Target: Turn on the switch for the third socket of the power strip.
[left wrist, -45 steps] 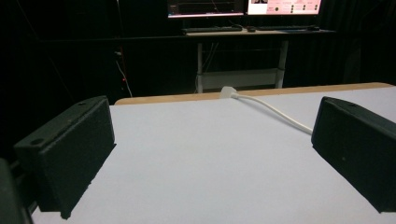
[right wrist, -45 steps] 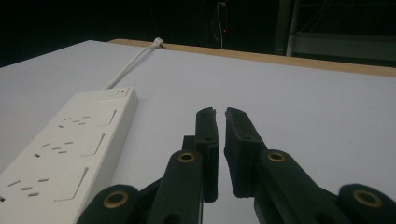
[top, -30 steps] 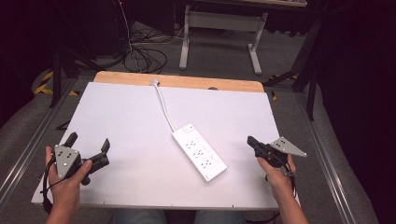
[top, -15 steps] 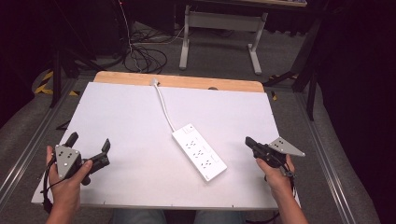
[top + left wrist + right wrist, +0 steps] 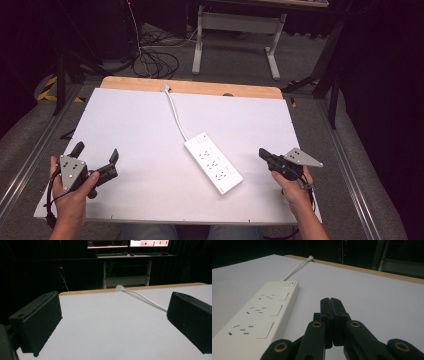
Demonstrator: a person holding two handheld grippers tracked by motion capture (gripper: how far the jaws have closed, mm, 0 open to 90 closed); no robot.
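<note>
Nothing is started yet. The white power strip (image 5: 213,163) lies flat in the middle of the white surface (image 5: 135,130), and its cord (image 5: 175,113) runs to the far edge. The left gripper (image 5: 96,155) has its jaws wide apart, holding nothing. The right gripper (image 5: 263,154) has its jaws pressed together, just beside the strip. All the work is still left.

From the high view we look forward and down on the whole white table (image 5: 150,130), with the floor and desk legs beyond its far edge. The left gripper view sits low, just above the tabletop, facing the far edge between its own jaws. The right gripper view sits equally low, close beside the power strip (image 5: 254,320). All three views share the white cable (image 5: 145,298) running to the far edge.
</note>
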